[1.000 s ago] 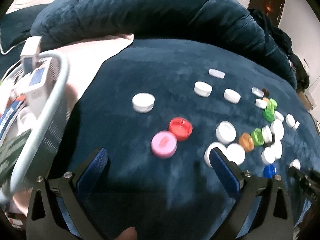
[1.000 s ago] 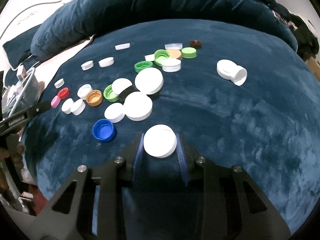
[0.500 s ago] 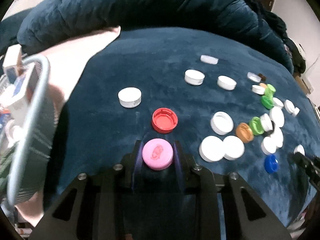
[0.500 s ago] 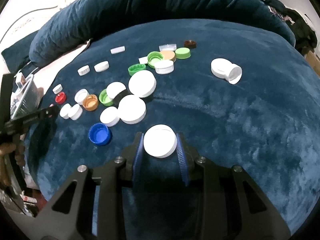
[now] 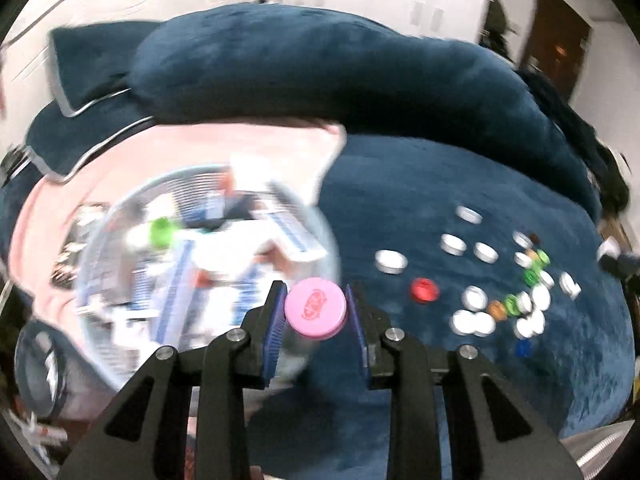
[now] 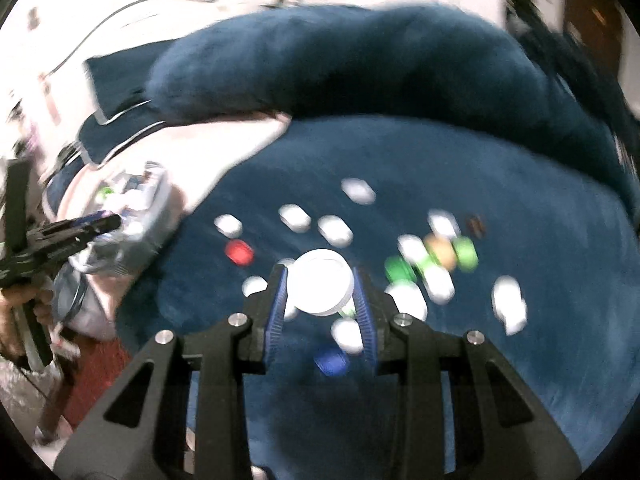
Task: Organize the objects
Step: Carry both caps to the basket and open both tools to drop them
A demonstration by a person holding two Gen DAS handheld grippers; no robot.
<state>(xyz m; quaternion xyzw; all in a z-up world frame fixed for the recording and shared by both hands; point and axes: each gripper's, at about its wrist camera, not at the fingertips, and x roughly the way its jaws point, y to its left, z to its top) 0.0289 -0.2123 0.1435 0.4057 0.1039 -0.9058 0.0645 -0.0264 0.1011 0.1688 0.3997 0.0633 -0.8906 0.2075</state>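
Pink cap pinched in your left gripper, held in air over rim of round basket at blanket's left edge. White cap pinched in your right gripper, above loose caps mid-blanket; red cap lies on blanket

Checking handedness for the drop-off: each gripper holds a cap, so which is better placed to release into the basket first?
Left. The left gripper, shut on the pink cap, sits at the basket rim; the right gripper holds its white cap over the blanket.
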